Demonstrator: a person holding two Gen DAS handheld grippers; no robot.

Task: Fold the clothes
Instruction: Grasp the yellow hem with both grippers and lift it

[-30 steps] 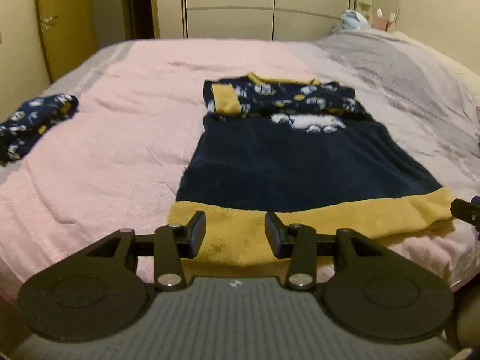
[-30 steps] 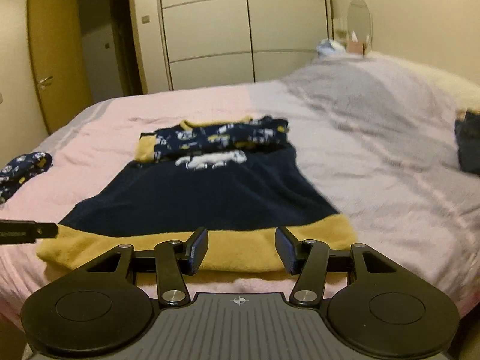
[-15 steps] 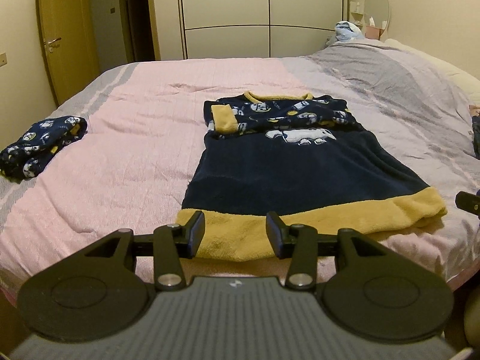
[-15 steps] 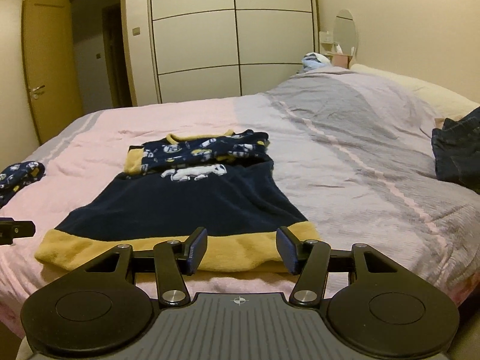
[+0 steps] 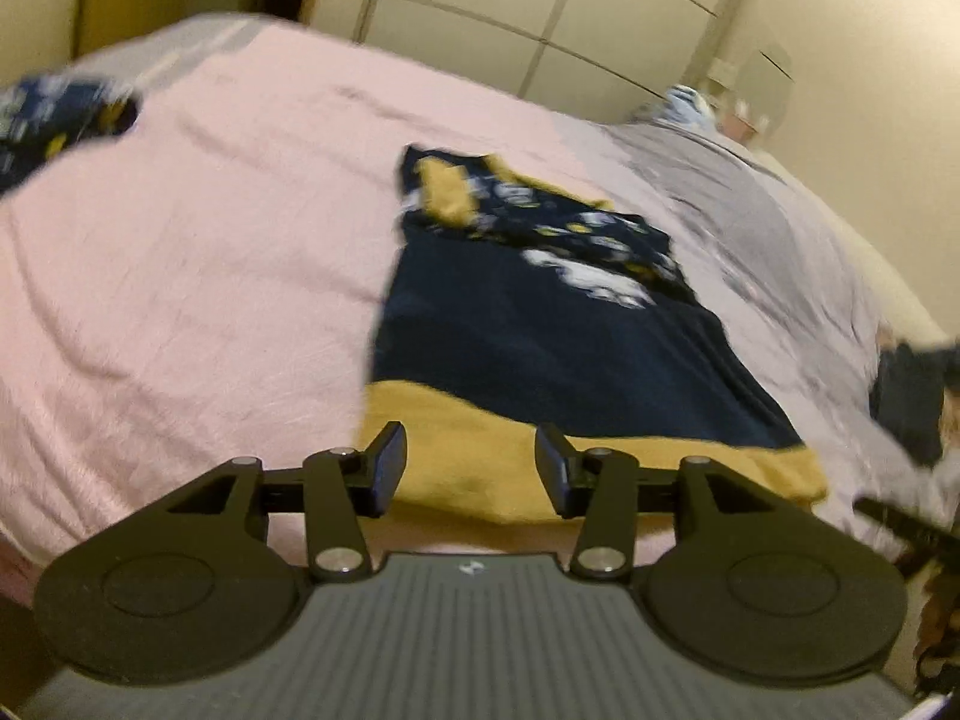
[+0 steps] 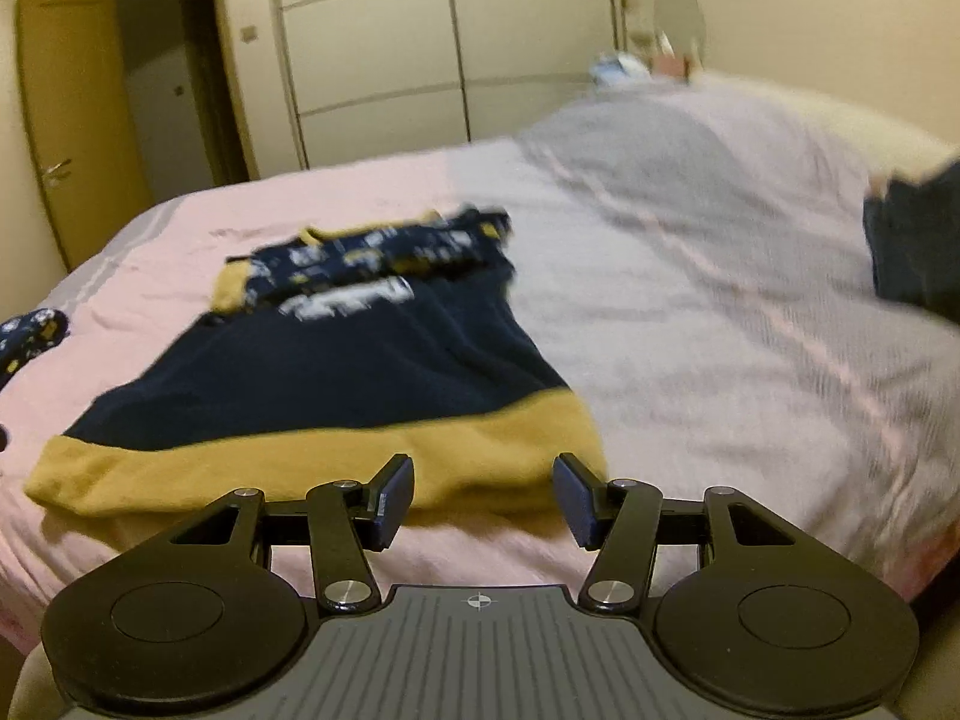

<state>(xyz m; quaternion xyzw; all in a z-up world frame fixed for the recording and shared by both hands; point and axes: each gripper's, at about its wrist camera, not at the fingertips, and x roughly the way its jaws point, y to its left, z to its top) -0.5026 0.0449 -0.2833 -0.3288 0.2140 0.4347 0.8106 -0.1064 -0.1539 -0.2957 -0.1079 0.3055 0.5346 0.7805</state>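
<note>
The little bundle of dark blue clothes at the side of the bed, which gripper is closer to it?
Left. The left gripper is at the shirt's hem corner on the bundle's side; the right gripper is at the opposite corner, farther away.

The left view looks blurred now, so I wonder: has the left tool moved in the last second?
Yes. The left tool has tilted and swung: the wardrobe now slants, and the pajama top runs diagonally.
</note>
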